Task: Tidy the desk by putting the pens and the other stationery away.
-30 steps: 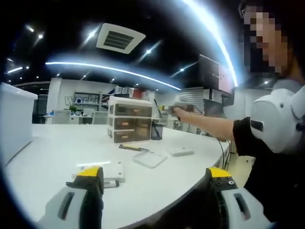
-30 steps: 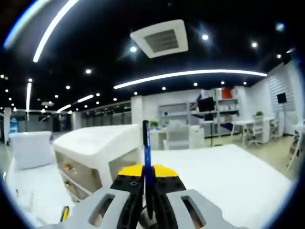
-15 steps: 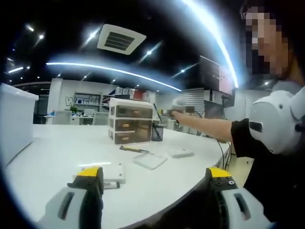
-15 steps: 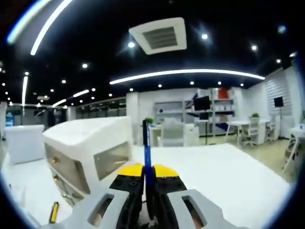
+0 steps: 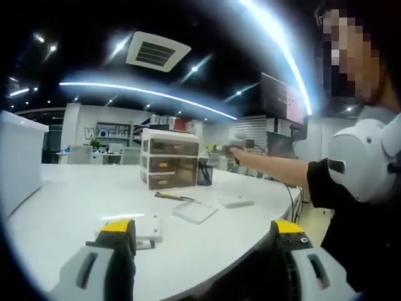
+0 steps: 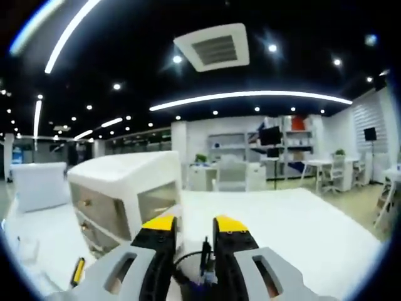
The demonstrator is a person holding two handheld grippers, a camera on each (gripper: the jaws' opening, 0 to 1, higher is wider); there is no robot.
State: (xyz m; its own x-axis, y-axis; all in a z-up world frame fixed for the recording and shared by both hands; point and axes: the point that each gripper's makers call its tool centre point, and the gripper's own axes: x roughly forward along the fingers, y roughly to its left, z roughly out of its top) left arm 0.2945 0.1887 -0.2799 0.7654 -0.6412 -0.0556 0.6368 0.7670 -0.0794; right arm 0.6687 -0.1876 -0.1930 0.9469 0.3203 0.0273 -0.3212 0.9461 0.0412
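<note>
The step in hand looks like dropping a pen into its holder. In the right gripper view the right gripper has its yellow-tipped fingers parted a little, pinching nothing; low in the gap between them, at bottom centre, stands the slim blue pen, loose, its lower end lost in a dark shape that may be the cup's mouth, though I cannot tell for sure. Left of centre is the white drawer unit; a yellow-and-black item lies at the lower left.

In the left gripper view the left gripper hangs at the bottom edge, fingers spread wide and holding nothing; the person's arm reaches across the right of centre to where the other gripper sits just beside the dark pen cup, which stands touching or nearly touching the drawer unit.

Counted on the white surface: one drawer unit with three drawers; one pen cup; three flat white pieces, namely a pad at centre, a small one to its right and another near the left finger; one yellow-and-black tool; one dark marker-like stick; one white box at far left.

The next move, as I judge it, calls for lifting the right gripper straight out of the cup, then going for the yellow-and-black tool or the marker; the idle left gripper is nearest the marker.
</note>
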